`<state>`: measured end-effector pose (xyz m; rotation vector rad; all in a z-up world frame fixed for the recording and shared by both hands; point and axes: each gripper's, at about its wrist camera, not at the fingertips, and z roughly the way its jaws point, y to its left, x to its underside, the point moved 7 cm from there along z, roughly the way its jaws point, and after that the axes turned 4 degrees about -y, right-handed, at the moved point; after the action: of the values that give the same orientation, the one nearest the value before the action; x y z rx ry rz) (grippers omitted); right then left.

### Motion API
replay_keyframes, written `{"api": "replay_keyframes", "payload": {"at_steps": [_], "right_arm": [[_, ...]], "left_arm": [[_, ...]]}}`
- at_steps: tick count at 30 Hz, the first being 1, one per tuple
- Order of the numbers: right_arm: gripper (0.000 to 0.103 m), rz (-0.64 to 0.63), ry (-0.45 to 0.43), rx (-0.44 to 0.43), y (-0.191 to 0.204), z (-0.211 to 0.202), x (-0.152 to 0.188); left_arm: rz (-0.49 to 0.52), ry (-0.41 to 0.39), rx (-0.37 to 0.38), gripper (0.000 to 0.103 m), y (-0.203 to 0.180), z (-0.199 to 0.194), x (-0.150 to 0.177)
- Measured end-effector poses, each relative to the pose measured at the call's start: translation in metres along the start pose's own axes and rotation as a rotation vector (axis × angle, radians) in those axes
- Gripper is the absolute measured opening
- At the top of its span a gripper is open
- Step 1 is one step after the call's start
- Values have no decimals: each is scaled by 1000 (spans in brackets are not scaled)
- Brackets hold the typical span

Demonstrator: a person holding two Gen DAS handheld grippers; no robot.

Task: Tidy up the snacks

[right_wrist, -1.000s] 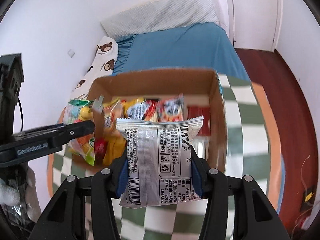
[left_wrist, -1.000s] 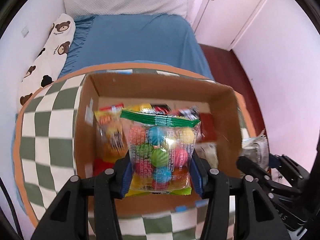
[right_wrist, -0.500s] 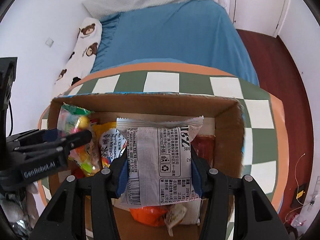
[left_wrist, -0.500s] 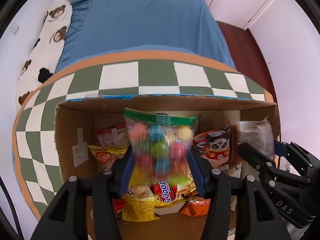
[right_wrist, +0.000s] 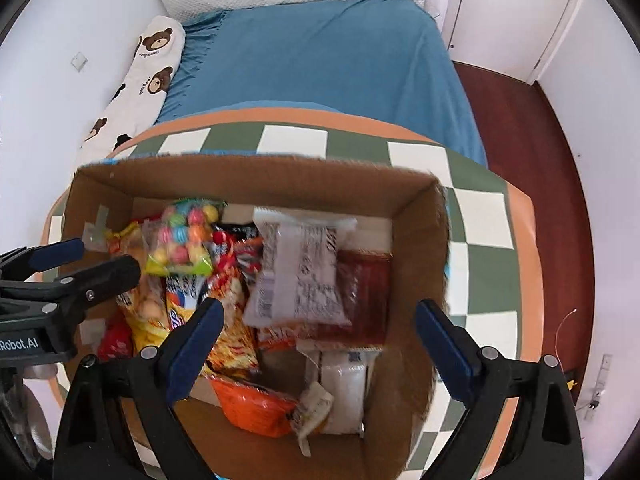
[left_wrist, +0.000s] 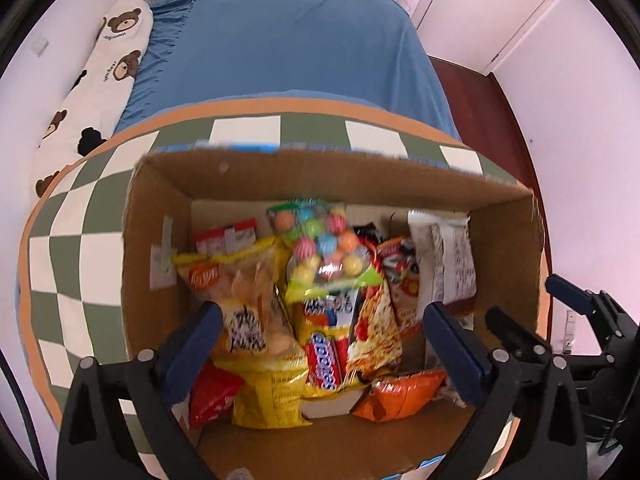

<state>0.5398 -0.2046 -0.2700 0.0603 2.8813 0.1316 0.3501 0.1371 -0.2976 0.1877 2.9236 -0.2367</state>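
A brown cardboard box stands on the checkered table, full of snack packets. My left gripper is open above the box. The clear bag of coloured candy balls lies free on the snacks at the back of the box. My right gripper is open above the box. The silver-white printed packet lies free on the snacks at the right side. The right gripper shows at the right edge of the left wrist view; the left gripper shows at the left edge of the right wrist view.
The round table has a green and white check top with an orange rim. A blue bed with a bear-print bolster lies behind it. Dark wood floor and white doors are to the right.
Both grippers have opened. The candy ball bag and the silver packet have dropped out of the fingers into the box.
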Motion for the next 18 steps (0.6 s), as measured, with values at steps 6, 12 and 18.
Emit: {"api": "replay_keyframes", "payload": {"at_steps": [6,12,18], "right_arm": [[98,-18,-23,15,1,-12,22],[98,-13,-35,6,3,-22,38],[98,-6,-67,3,-1,-39,53]], "left_arm": [[11,-15,-40,103,0,-9,24],[13,-47,-60,103,-3,-24,41],[8,-92,-48,103,-7,-46,57]]}}
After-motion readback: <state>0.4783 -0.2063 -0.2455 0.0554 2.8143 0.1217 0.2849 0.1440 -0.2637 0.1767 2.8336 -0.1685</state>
